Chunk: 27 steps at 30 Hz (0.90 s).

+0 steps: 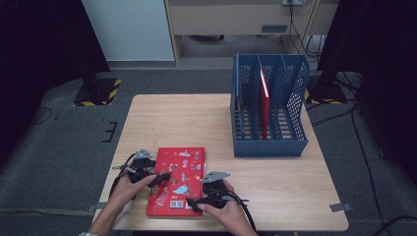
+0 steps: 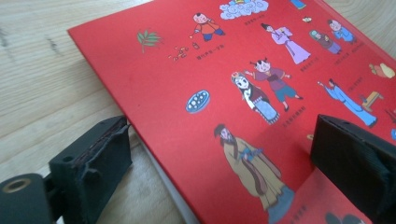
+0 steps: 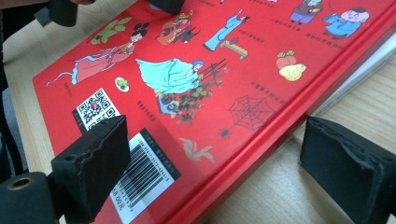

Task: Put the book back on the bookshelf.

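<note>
- My left gripper (image 1: 158, 179) wide over red book's (image 1: 179, 180) left edge, gripping nothing.
- My right gripper (image 1: 195, 202) wide, straddling book's spine.
- Book flat on tabletop (image 1: 196, 118), not lifted; blue rack (image 1: 268, 105) ahead.

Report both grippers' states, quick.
Left gripper: open, jaws astride the red book's edge.
Right gripper: open, astride its spine.

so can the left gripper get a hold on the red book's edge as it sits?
Probably yes: the left gripper has its jaws open astride the red book's edge, nothing between.
</note>
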### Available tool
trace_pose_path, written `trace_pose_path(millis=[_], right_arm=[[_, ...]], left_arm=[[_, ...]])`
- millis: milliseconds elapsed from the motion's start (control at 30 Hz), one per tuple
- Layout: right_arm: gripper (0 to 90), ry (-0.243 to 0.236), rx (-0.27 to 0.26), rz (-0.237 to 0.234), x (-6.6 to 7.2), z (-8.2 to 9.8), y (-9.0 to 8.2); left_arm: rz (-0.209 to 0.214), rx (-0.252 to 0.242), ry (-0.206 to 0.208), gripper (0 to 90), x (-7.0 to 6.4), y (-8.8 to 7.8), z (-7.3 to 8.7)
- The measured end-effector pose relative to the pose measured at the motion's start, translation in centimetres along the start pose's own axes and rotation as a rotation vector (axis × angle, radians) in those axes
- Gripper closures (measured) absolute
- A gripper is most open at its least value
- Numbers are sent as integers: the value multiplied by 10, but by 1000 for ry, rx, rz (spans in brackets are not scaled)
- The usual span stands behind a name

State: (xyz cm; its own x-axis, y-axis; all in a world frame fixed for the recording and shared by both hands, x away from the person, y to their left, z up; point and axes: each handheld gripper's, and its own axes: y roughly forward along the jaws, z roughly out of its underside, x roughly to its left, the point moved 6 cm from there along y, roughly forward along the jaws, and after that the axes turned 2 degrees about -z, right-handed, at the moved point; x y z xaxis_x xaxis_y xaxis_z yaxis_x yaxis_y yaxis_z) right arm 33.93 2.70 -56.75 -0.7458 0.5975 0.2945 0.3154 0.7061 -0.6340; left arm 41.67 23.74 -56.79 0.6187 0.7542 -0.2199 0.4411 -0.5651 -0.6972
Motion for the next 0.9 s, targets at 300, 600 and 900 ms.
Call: trace_pose_path(millis=[300, 600, 900], right_arm=[[93, 39, 14, -25, 2, 3, 0], [82, 35, 37, -16, 5, 3, 1], [104, 49, 57, -24, 3, 0, 0]], left_arm=[[36, -18, -2, 19, 8, 7, -6], [1, -21, 1, 55, 1, 4, -4], [-15, -8, -1, 98, -2, -2, -4]])
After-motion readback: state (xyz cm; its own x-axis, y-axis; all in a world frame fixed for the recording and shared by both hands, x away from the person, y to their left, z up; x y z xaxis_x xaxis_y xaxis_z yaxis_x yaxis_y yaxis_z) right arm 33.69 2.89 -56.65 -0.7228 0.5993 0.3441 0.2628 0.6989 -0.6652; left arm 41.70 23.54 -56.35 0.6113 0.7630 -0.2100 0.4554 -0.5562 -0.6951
